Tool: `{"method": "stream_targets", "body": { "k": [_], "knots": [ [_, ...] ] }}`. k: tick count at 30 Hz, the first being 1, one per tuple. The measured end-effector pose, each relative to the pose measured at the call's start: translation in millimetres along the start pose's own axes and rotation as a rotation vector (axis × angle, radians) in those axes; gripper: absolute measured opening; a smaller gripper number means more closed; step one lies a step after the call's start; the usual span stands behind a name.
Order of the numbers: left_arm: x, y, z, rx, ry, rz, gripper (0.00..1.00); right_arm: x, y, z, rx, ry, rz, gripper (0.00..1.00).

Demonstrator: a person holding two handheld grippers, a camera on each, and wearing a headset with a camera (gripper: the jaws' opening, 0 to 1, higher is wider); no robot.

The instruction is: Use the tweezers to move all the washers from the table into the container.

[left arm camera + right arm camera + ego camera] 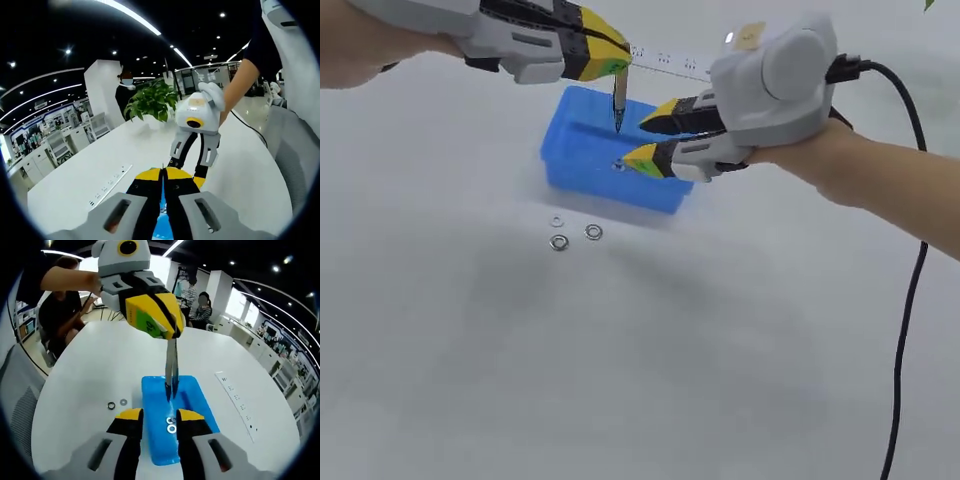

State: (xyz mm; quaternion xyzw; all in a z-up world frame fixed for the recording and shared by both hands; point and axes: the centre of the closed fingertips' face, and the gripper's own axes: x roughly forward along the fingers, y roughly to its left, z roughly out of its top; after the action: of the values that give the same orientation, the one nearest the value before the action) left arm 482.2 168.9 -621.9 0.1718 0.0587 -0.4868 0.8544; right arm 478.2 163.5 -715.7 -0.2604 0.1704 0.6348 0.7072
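Observation:
The blue container (582,172) stands on the white table, with washers (171,425) lying inside it. Three loose washers (560,242) rest on the table just in front of it. My left gripper (618,68) is shut on the metal tweezers (618,108), which point straight down over the container. In the right gripper view the tweezers (171,367) hang from the left gripper (172,332), tips just above the container (197,407) floor. My right gripper (638,142) hovers open over the container's right part with nothing between its fingers.
A white power strip (239,402) lies on the table beyond the container. A black cable (910,300) trails from the right gripper down the right side. People sit at the table's far end (200,305).

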Motion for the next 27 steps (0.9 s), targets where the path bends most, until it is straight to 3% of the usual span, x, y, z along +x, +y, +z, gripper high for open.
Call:
{"method": "stream_targets", "body": {
  "k": [5,9,12,16,23,27],
  "knots": [
    [-10.2,-18.1,1.7,0.008,0.014,-0.012,0.04,-14.1,9.1,2.5,0.038,-0.055,-0.042,0.44],
    [-17.6,-28.4,3.4,0.011,0.017,-0.011,0.04,-22.7,15.7,-0.1,0.053,-0.062,-0.067,0.58],
    [-23.4,-35.7,3.4,0.005,0.014,-0.008,0.04,-29.1,20.1,-3.3,0.080,-0.070,-0.087,0.62],
    [-30.6,-46.3,1.5,-0.010,0.012,-0.007,0.04,-38.2,29.0,-5.5,0.113,-0.105,-0.094,0.75],
    [-39.4,-66.5,-7.3,-0.038,0.012,-0.015,0.04,-50.2,38.7,-24.0,0.166,-0.103,-0.127,0.87],
    [-43.2,-75.2,-12.5,-0.045,0.018,-0.025,0.04,-54.4,50.8,-36.1,0.207,-0.095,-0.122,0.94]
  ]
}}
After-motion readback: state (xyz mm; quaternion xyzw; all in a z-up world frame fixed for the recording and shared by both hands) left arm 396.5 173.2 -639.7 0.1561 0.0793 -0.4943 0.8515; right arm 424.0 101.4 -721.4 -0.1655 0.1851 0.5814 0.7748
